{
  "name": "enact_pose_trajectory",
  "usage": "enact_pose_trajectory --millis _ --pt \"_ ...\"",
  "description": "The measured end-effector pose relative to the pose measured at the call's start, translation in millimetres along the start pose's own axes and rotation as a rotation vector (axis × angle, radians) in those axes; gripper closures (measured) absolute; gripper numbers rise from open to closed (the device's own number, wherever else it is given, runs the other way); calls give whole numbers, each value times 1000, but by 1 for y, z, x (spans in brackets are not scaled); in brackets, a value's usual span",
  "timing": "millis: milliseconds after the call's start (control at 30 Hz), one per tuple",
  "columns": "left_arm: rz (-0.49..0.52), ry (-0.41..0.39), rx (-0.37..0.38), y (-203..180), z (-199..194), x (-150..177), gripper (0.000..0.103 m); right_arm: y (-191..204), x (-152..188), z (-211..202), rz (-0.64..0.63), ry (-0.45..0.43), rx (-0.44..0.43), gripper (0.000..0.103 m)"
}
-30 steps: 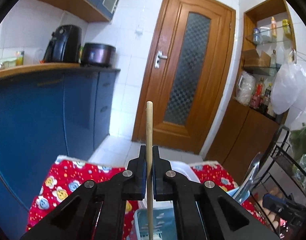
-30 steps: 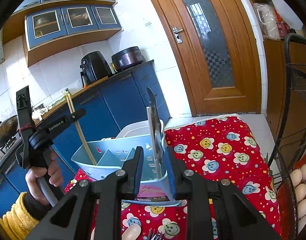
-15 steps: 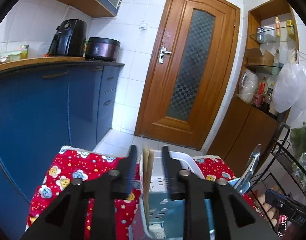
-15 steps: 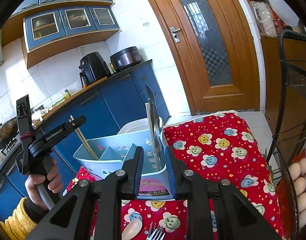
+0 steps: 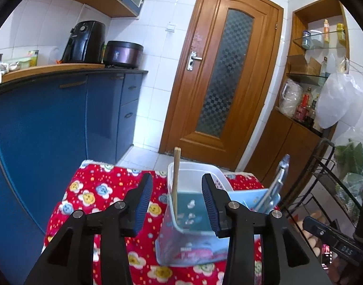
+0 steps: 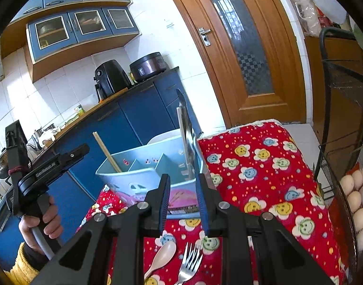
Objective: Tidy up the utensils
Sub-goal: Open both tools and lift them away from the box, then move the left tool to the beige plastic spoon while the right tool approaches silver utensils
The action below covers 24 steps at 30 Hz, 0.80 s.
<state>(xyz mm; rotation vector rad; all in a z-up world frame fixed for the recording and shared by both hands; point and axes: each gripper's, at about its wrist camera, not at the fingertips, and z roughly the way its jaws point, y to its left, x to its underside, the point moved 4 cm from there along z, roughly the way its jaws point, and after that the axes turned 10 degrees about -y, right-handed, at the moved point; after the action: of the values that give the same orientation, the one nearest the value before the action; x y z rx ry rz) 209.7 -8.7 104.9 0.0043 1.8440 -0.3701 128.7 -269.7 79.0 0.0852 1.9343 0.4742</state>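
Chopstick [image 5: 175, 180] lower end hidden inside caddy [image 5: 193, 244]. Knife [image 6: 187, 142] handle hidden behind caddy wall; its blade in left wrist view blurred. Spoon [image 6: 161, 256] and fork [image 6: 189, 263] handles cut off by bottom edge, partly behind right gripper [image 6: 181, 204]. Eggs [image 6: 358, 204] cut by right edge. Caddy label text unreadable.

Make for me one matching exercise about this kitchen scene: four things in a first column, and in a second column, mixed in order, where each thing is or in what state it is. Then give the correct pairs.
Column 1
1. chopsticks
2. fork
3. knife
4. left gripper

Column 2
A. lying on the red cloth, beside the spoon
B. open, holding nothing
C. leaning in the left end compartment of the blue caddy
D. standing upright in the right end compartment of the caddy

Pairs: 1-C, 2-A, 3-D, 4-B
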Motion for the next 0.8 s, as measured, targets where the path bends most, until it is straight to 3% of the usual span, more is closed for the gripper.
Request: enact_pose_trajectory --millis 467,800 --pt "73 103 -4 -11 -55 40 56 4 37 -25 30 90 39 78" --pt "74 219 21 -28 -65 85 55 -5 60 -37 47 143 77 75"
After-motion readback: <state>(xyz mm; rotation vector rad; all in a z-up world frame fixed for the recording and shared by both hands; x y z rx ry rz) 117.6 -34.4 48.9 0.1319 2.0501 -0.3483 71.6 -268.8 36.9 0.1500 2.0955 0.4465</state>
